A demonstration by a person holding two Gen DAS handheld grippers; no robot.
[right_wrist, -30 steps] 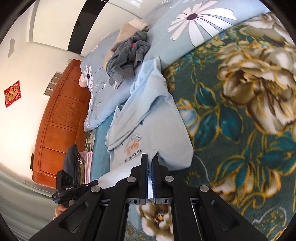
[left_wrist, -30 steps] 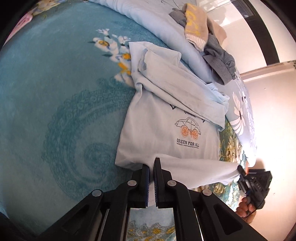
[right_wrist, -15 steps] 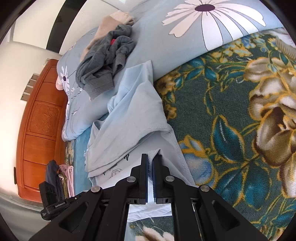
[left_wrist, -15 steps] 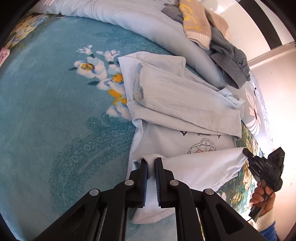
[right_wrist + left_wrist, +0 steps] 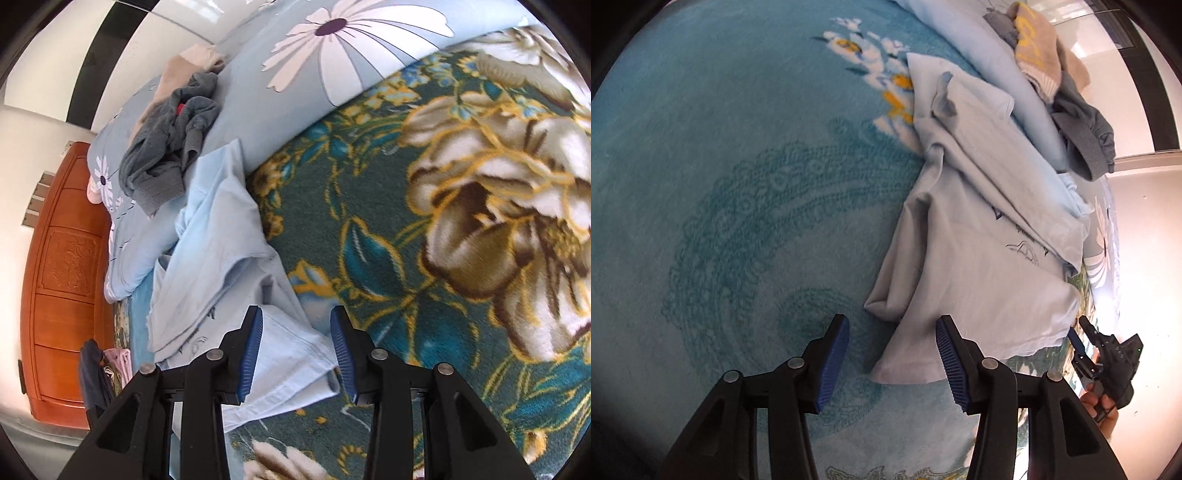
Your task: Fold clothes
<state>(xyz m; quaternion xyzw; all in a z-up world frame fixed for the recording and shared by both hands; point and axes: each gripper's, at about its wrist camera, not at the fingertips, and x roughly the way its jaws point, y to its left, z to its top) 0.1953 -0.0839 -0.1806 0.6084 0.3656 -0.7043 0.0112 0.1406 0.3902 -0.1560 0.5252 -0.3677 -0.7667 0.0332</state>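
We find the pale blue shirt [image 5: 979, 280] lying on the bed blanket [image 5: 738, 184], its bottom hem just doubled up over the printed chest. The left tongs [image 5: 892, 354] and right tongs [image 5: 295, 347] are both opening, pads clear of the cloth, one at each hem corner. The shirt's long axis runs away from both toward the grey clothes [image 5: 166, 155].

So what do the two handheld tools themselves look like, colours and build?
The left tool and right tool match: black angular plastic arms with silver round rivets at the joints, ending in flat fingers faced with ribbed blue pads. No cables or sleeves show; markings are too small to read.
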